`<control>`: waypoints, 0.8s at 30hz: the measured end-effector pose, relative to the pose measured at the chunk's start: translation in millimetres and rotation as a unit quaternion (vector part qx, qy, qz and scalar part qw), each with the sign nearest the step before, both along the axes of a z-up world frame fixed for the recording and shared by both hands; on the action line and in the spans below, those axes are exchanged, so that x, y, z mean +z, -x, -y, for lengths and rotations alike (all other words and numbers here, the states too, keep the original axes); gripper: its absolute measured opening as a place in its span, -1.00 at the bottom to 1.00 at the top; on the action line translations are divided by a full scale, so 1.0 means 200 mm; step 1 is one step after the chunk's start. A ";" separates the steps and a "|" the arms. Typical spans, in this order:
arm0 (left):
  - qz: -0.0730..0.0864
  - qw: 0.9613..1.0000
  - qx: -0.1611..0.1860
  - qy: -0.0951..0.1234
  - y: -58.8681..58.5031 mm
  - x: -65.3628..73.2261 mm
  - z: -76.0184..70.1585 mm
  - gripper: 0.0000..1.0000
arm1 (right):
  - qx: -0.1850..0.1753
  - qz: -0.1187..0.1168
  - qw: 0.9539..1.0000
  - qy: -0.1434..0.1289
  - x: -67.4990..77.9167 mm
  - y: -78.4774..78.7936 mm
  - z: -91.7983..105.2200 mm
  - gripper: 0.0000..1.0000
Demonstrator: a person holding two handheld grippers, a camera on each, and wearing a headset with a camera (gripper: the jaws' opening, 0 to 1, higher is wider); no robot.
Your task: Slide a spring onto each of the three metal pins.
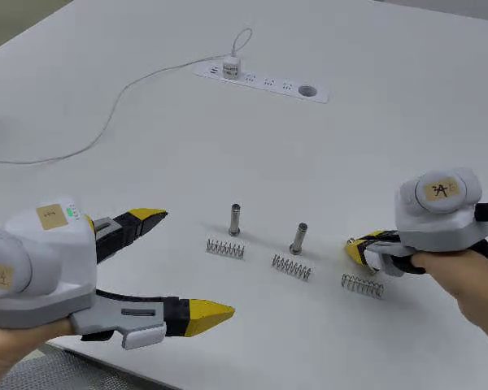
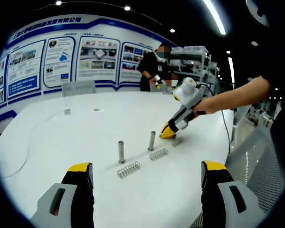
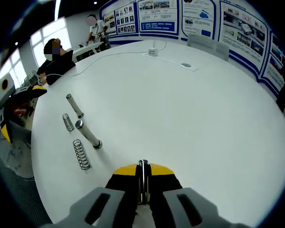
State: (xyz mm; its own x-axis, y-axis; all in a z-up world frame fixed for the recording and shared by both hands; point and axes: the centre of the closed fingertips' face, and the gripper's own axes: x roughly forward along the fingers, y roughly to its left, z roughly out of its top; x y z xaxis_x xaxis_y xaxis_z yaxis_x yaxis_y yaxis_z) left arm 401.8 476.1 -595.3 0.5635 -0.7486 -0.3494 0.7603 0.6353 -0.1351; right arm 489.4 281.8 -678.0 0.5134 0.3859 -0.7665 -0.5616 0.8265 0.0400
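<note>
Zero springs (image 1: 225,248) are on: all lie at six o'clock of the pins (image 1: 235,219), right gripper (image 3: 142,167) clamps one pin (image 3: 142,190), left gripper (image 1: 189,262) gapes.

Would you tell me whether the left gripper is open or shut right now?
Open: the left gripper shows its two yellow tips spread wide apart in its own view, gripping nothing.

pins (image 1: 235,219) (image 1: 299,238): two upright, bare | third pin (image 3: 142,187): in right hand-held gripper (image 3: 142,167) | springs (image 1: 225,249) (image 1: 292,267) (image 1: 362,285): three flat in row
</note>
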 end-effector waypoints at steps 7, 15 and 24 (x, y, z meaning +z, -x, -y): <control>-0.001 1.000 0.001 0.000 0.00 0.00 0.00 0.92 | -0.006 0.016 1.000 -0.007 0.05 0.00 0.01 -0.84; 0.004 1.000 0.001 -0.001 0.00 0.00 0.00 0.93 | -0.002 0.033 0.999 -0.009 0.12 0.03 0.01 -0.84; 0.003 1.000 -0.006 -0.007 0.01 -0.01 0.01 0.93 | -0.006 0.043 0.999 -0.012 0.15 0.05 0.03 -0.84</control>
